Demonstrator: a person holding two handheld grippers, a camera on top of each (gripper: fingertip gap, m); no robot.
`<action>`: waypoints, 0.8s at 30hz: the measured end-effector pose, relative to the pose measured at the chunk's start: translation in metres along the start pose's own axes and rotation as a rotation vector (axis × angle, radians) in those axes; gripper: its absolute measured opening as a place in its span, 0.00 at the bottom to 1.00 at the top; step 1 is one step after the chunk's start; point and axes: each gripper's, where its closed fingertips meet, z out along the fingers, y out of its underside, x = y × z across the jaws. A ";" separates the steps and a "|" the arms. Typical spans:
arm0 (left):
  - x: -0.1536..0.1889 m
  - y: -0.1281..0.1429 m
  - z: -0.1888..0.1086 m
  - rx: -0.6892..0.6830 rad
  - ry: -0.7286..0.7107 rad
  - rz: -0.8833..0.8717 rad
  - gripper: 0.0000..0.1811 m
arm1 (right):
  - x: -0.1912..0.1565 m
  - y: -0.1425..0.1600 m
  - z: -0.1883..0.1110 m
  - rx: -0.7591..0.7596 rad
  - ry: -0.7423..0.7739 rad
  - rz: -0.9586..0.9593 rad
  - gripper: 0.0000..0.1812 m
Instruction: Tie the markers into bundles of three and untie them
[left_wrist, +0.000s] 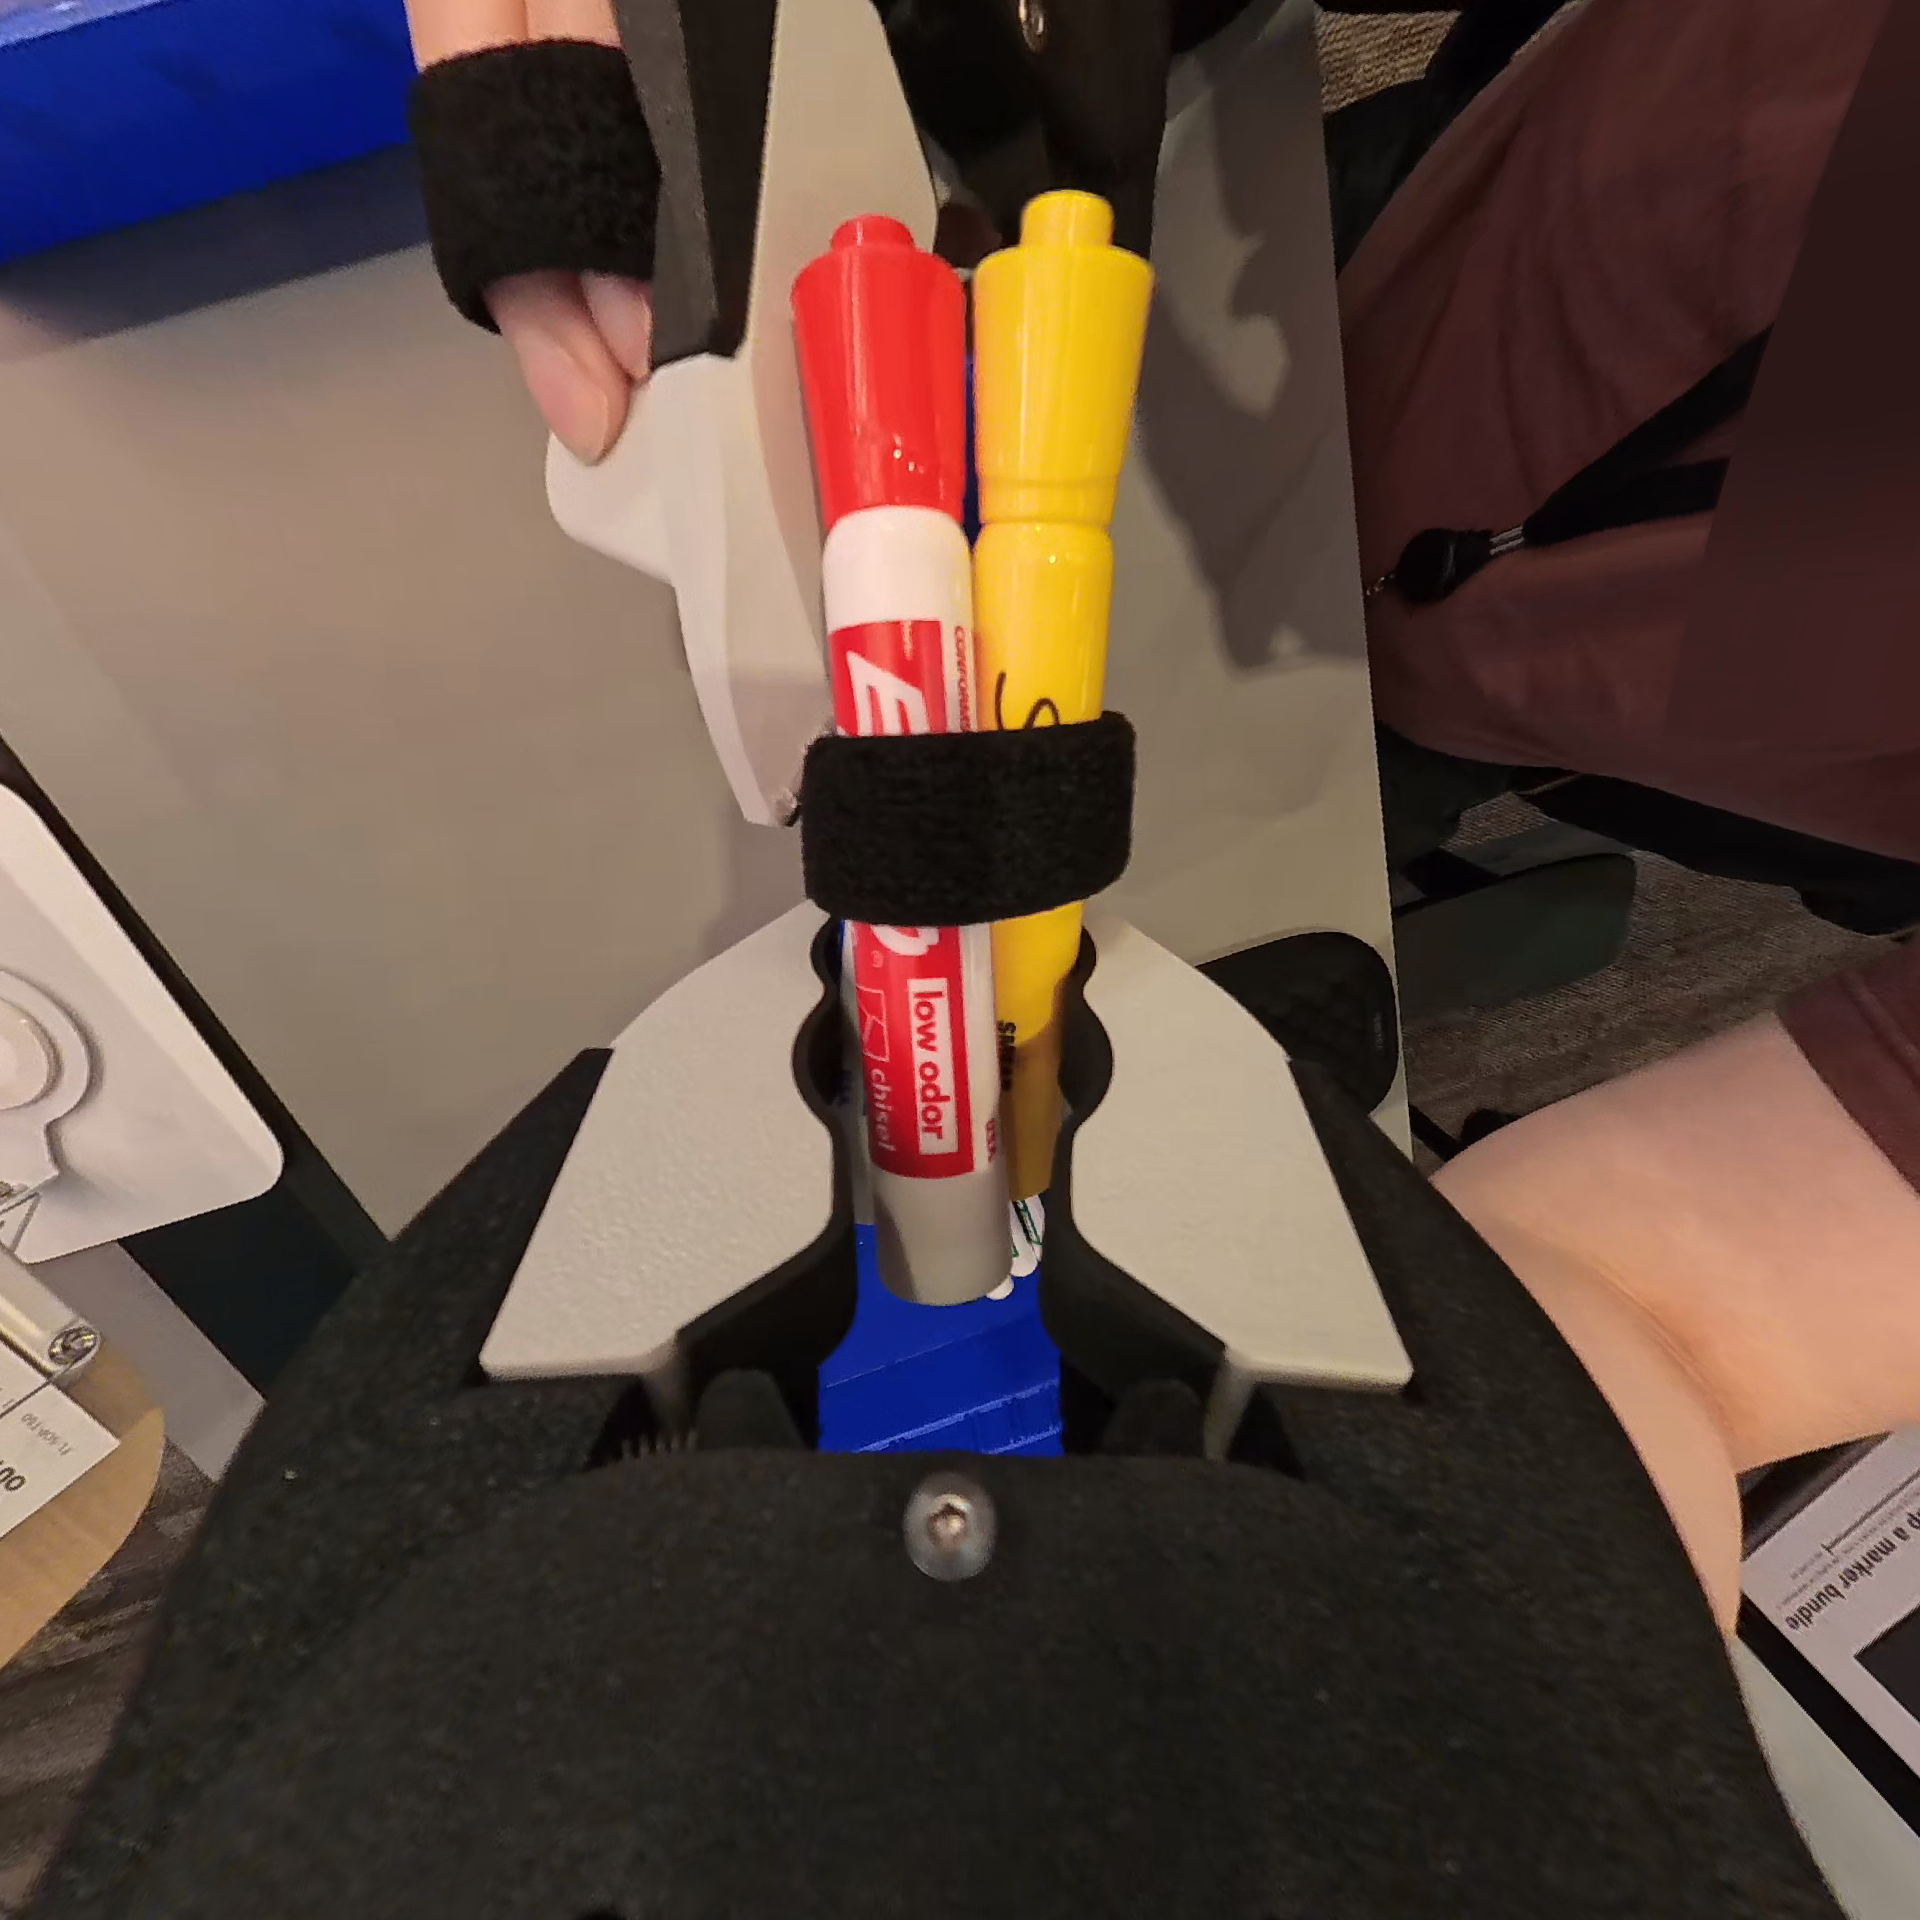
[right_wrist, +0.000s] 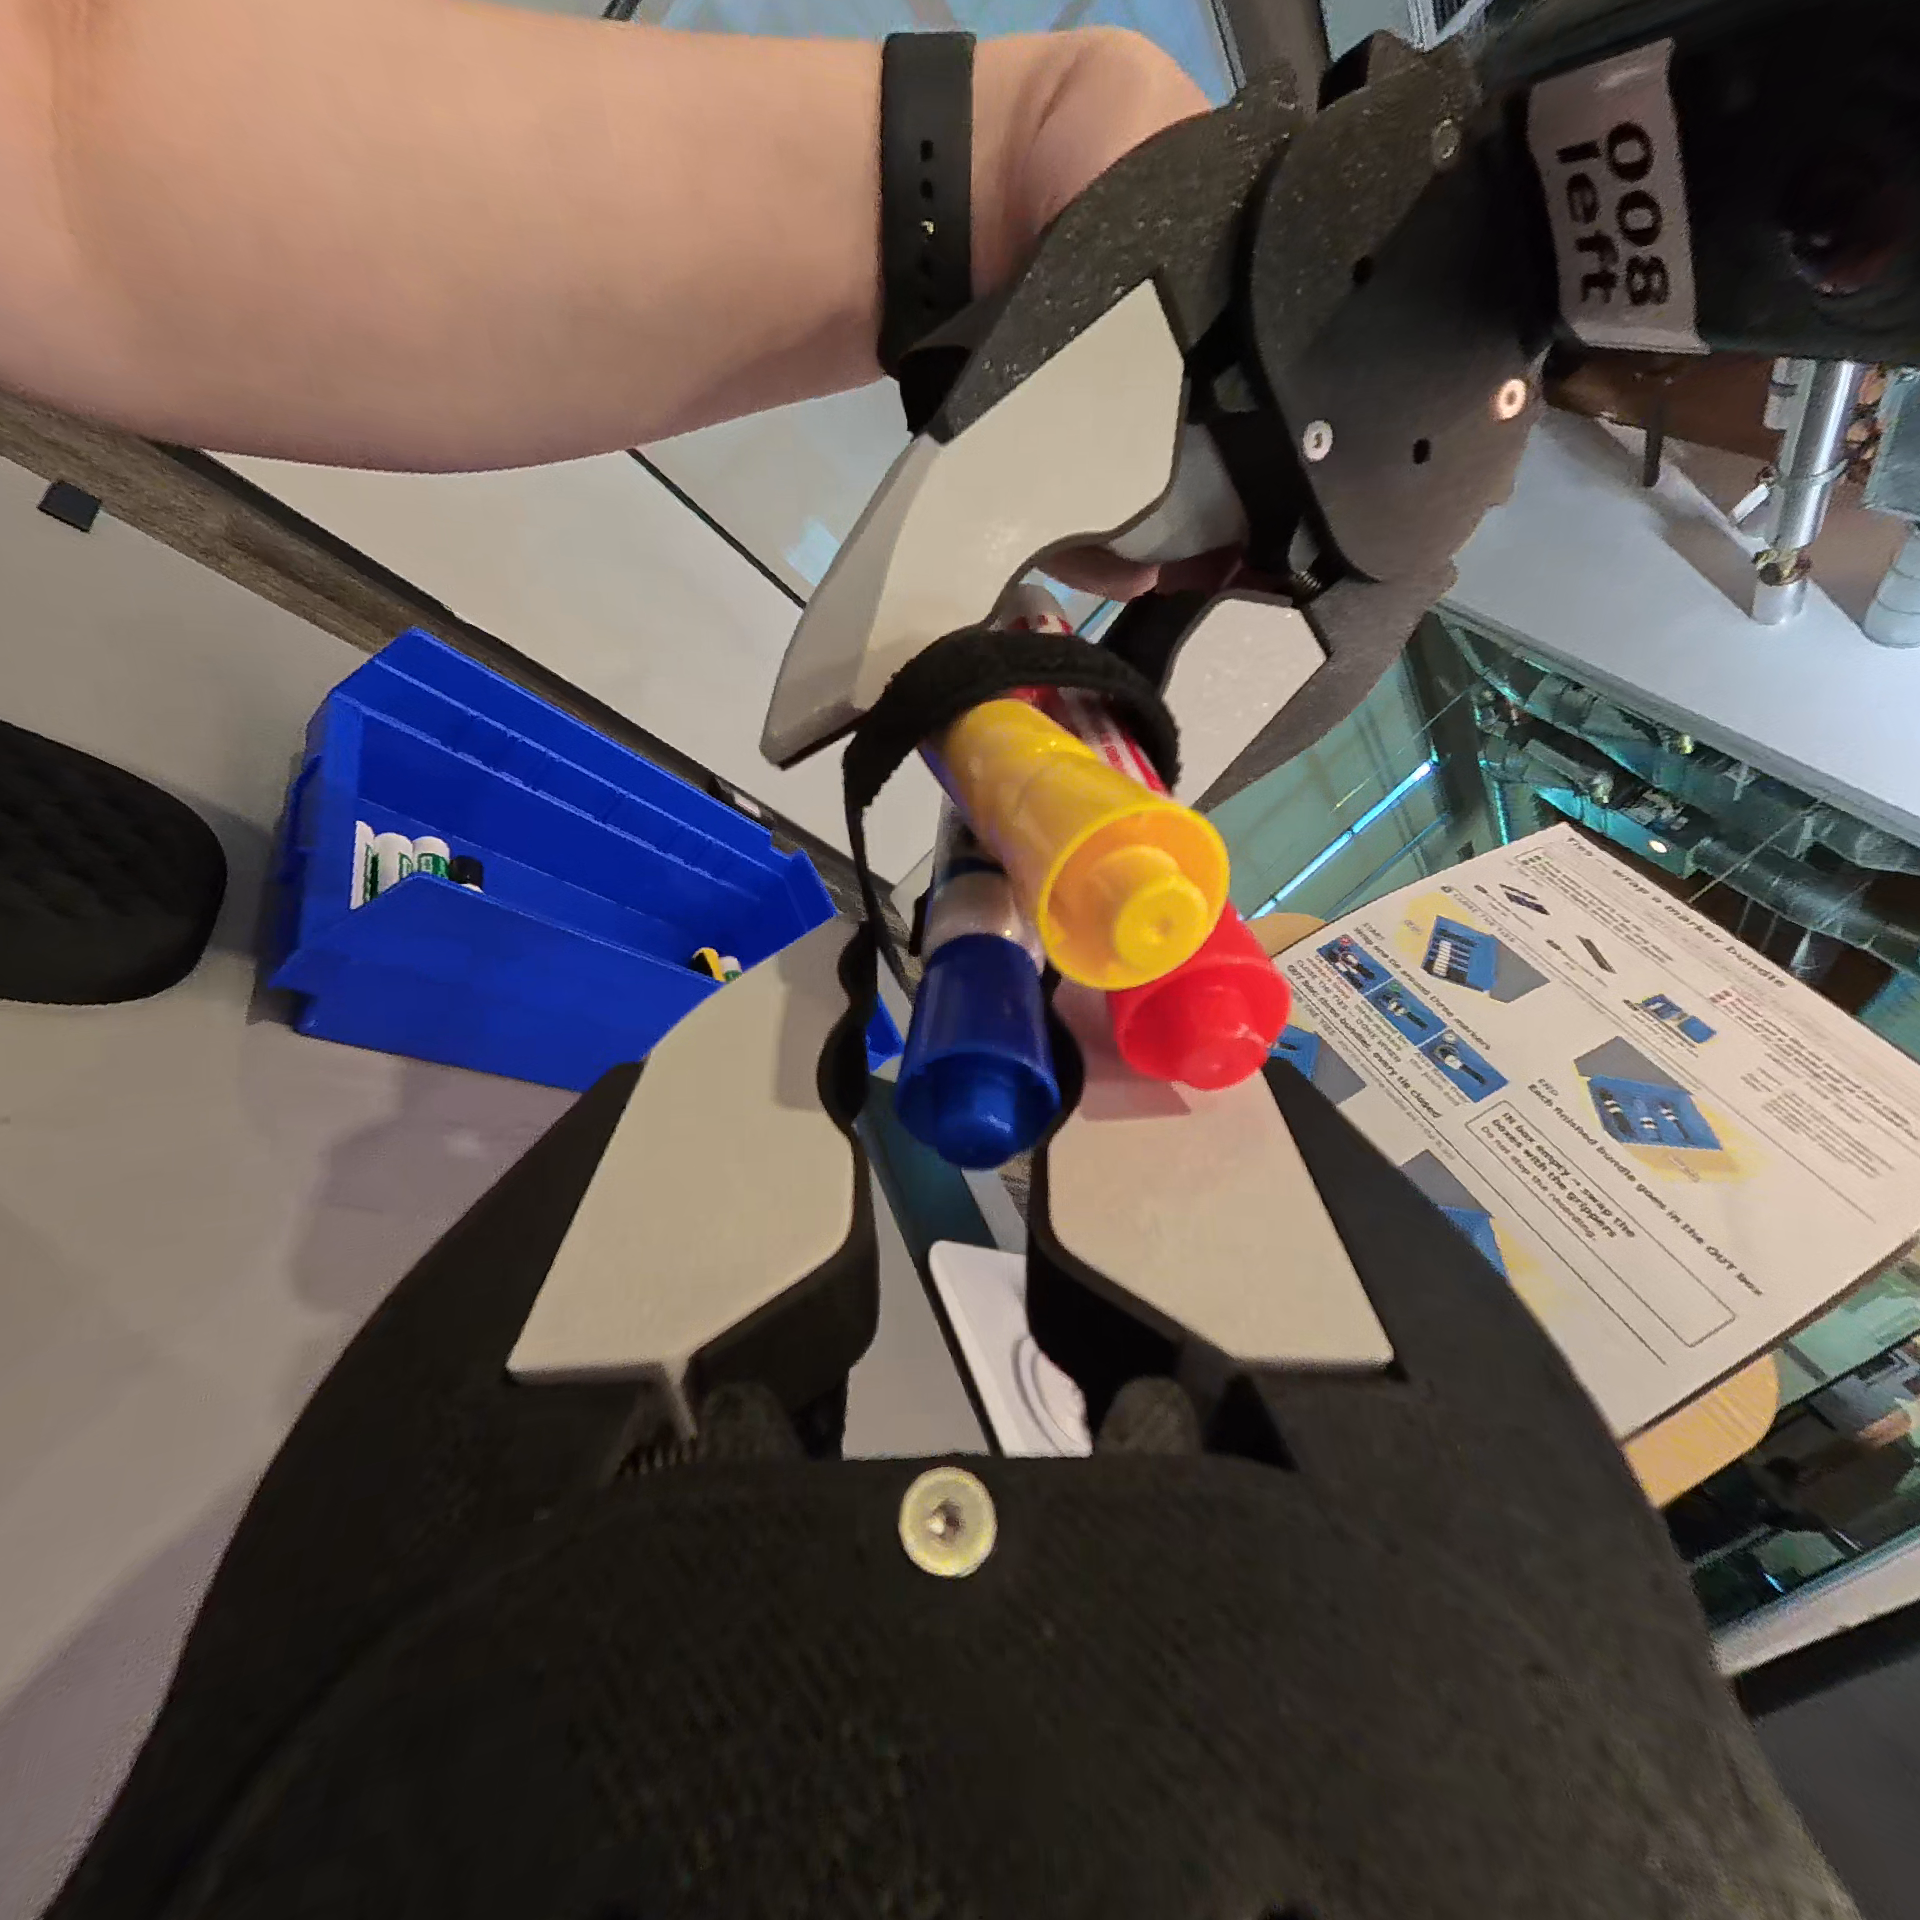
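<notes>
The three markers, red (left_wrist: 899, 727), yellow (left_wrist: 1049, 644) and blue (right_wrist: 971, 1049), are pinched at their lower ends by the left gripper (left_wrist: 951, 987), held in mid-air above the table (right_wrist: 260, 1174). The black strap (left_wrist: 966, 821) is wrapped around them, and its loose tail is nipped by the right gripper (right_wrist: 883, 966), pressed nearly together. The tail is best drawn taut, then pressed flat. Open room lies left; the blue bin (right_wrist: 540, 883) sits near.

Left gripper (left_wrist: 951, 997) clamps strapped bundle — red marker (left_wrist: 899, 665), yellow marker (left_wrist: 1049, 582) (black strap (left_wrist: 966, 821)) — upright.
</notes>
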 end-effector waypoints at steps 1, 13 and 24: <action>0.000 0.000 0.000 -0.001 -0.005 0.000 0.22 | 0.000 0.000 0.000 -0.006 0.005 -0.006 0.16; 0.001 0.002 0.003 -0.014 0.009 -0.009 0.22 | 0.000 0.000 0.002 0.001 0.021 0.001 0.13; 0.001 0.002 0.002 -0.027 0.012 -0.017 0.22 | -0.002 0.001 0.001 0.016 -0.001 0.009 0.14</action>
